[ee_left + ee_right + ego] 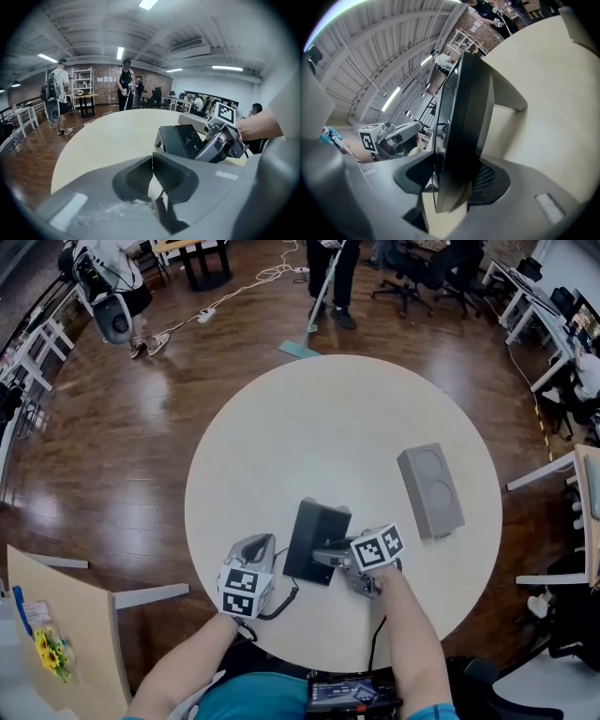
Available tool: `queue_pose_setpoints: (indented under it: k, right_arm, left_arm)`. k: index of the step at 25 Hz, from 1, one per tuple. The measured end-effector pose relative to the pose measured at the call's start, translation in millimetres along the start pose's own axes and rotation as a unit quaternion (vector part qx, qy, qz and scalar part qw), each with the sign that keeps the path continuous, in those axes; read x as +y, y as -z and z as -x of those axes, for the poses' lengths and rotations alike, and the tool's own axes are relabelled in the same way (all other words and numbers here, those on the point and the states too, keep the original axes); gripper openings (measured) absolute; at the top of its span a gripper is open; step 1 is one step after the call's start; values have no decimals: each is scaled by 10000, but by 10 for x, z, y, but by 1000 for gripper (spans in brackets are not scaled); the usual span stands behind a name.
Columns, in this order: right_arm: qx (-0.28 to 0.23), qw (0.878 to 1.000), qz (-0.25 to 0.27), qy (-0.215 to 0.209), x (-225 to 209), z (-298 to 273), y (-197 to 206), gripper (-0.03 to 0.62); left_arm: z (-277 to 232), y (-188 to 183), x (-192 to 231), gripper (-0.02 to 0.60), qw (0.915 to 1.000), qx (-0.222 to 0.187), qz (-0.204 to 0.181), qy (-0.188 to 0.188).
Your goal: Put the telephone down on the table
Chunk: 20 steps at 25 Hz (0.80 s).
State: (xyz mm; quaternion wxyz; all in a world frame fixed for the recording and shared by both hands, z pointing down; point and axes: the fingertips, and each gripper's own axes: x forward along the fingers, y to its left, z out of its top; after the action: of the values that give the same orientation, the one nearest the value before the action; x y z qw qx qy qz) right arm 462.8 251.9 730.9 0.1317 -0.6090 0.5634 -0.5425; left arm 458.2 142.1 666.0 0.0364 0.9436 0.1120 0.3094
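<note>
The right claw (330, 559) is clamped on the telephone (315, 535) — apparently resting on the tabletop (309, 427); the left claw (255, 542) is closed together, empty. If released tilted, the telephone could be toppled — dragged by the cord (281, 604).

Your round, pale table (328, 427) stands on a dark wood floor (141, 427) and carries a grey box with two round recesses (430, 489) at your right, well apart from the black telephone (317, 540) standing near your edge, its coiled cord (286, 601) by the rim.
</note>
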Motion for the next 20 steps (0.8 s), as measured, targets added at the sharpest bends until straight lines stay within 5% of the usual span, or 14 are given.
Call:
queue_pose_setpoints:
  k: [9,20]
  right_arm:
    - [-800,9919,-509,-847,152,109,14,152]
    - [-2094,9626,-745,-1550,552,484,-308,149]
  left_arm:
    - [85,60,49,15,9999,65,20,-76]
    - [340,-206,-11,15,9984,-441,-56,-336]
